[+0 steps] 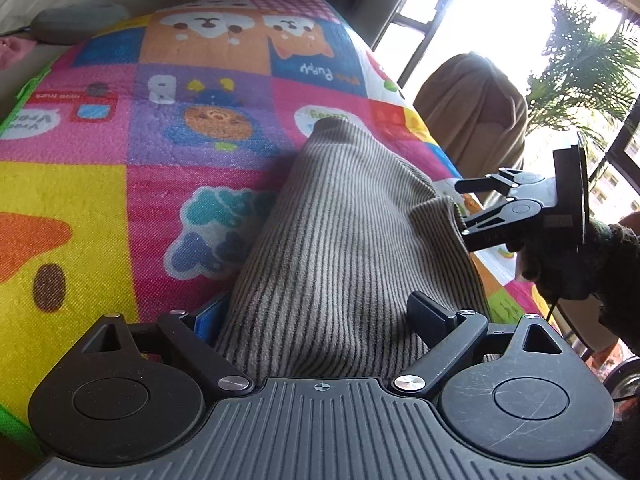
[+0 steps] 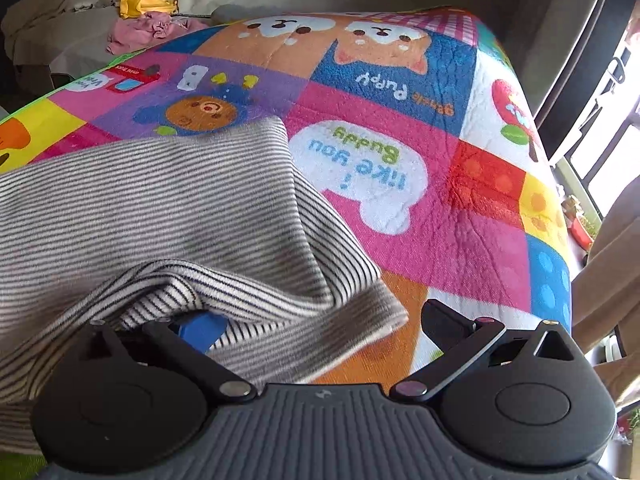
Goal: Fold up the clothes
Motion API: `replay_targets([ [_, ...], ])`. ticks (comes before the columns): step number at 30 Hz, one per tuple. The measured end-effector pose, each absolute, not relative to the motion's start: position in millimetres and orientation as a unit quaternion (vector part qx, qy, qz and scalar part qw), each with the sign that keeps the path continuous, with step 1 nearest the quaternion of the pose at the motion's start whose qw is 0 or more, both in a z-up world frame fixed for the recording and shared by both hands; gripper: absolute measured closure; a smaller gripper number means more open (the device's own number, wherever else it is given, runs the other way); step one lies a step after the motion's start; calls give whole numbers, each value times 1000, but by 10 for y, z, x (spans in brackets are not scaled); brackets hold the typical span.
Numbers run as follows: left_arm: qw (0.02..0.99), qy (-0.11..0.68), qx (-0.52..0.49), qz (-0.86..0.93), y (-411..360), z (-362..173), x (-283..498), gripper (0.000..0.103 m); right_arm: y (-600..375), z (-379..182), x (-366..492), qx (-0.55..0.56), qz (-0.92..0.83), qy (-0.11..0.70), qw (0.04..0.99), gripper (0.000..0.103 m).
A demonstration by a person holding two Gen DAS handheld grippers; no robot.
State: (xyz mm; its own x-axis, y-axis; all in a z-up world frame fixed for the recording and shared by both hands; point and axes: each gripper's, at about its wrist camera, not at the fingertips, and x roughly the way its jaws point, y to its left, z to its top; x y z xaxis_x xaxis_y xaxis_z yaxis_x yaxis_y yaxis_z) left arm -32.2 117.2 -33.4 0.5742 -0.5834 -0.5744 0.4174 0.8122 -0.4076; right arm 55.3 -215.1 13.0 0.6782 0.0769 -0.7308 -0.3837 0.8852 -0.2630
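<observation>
A soft, finely striped grey garment (image 1: 340, 232) lay rumpled on a bright patchwork cartoon mat (image 1: 120, 140). The left gripper (image 1: 316, 320) stood wide, its fingers straddling the near cloth. The right gripper (image 2: 320, 328) was also wide, a folded edge draped over its blue-padded left finger (image 2: 202, 330). Pink clothes (image 2: 140, 32) sat far left.

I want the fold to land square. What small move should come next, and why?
Probably close the left gripper on the striped garment. Its fingers sit wide open around the near edge, while the right gripper appears open at the far corner. The cloth is bunched on the play mat, so neither end looks held yet.
</observation>
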Motion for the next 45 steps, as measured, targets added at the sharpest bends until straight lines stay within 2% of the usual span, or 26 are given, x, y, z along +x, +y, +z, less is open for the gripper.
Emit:
replay_targets([
  [3, 883, 362, -106, -281, 1165, -325, -383, 8, -2358, 167, 362, -188, 104, 385, 898, 0],
  [8, 888, 362, -80, -272, 1106, -276, -485, 8, -2538, 438, -20, -146, 77, 349, 923, 0],
  [14, 889, 364, -62, -270, 1032, -210, -654, 8, -2258, 621, -403, -79, 166, 327, 927, 0],
  [19, 898, 353, -62, -254, 1087, -134, -839, 8, -1770, 540, -540, -124, 225, 298, 919, 0],
  [24, 901, 346, -79, -249, 1202, -77, -972, 7, -1486, 140, -526, -171, 237, 348, 891, 0],
  [26, 898, 344, -92, -257, 1259, -82, -1027, 7, -1539, 40, -575, -148, 230, 352, 895, 0],
  [31, 871, 366, -133, -299, 1282, -168, -1033, 7, -1647, 104, -681, -146, 223, 356, 896, 0],
  [40, 868, 383, -109, -296, 1016, -197, -990, 7, -1485, 273, -1088, -196, 312, 293, 882, 0],
  [42, 872, 381, -100, -291, 1001, -174, -998, 7, -1420, 262, -1142, -192, 344, 297, 870, 2],
  [45, 878, 377, -87, -282, 979, -141, -1009, 7, -1341, 239, -1148, -191, 366, 298, 861, 14],
])
